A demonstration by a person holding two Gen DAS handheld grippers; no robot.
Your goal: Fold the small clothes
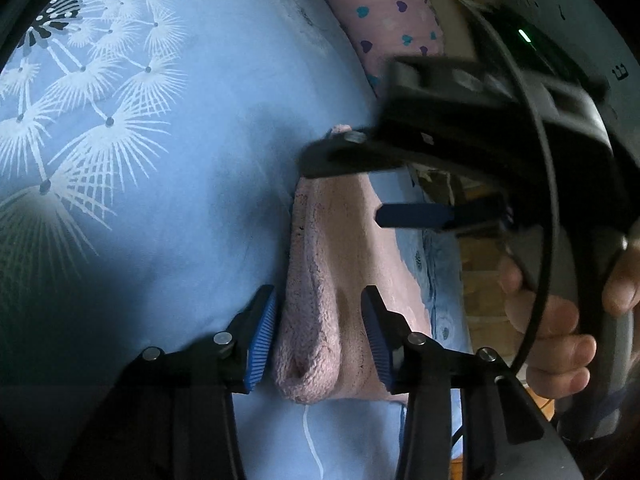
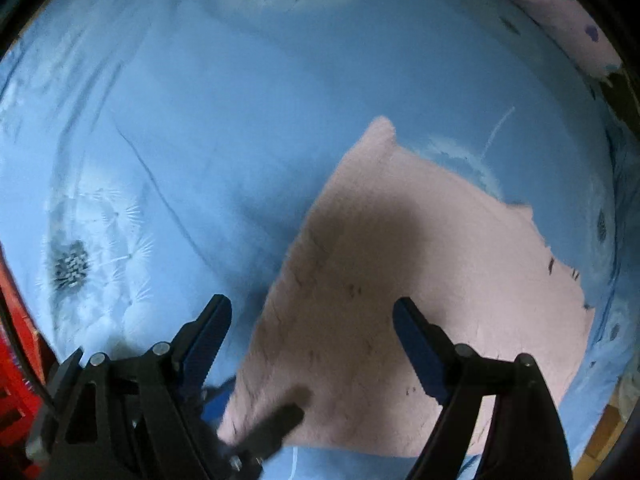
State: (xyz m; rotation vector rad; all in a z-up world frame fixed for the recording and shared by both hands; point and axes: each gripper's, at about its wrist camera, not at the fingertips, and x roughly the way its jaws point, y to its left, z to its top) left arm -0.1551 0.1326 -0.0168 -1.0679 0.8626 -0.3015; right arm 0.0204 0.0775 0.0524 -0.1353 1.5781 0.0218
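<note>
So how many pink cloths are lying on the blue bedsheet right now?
1. The pink cloth lies spread on the blue bedsheet, under the right gripper; its bunched edge sits between the left gripper fingers. Others could lie out of view.

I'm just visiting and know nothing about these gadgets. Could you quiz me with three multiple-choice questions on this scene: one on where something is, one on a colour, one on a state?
1. Where does the fluffy pink cloth lie?
A. on the light blue bedsheet with white dandelion print
B. on a wooden floor
C. in a basket

2. What colour are the ribbed pads on the left gripper?
A. red
B. blue
C. white

3. How do the right gripper's jaws stand?
A. clamped on the cloth
B. wide apart above the cloth
C. shut on nothing

Key: 1 A, the sheet surrounds the cloth on all sides; 2 B, both pads beside the raised cloth fold are blue; 3 B, the fingers stand far apart with the flat cloth visible between them.
</note>
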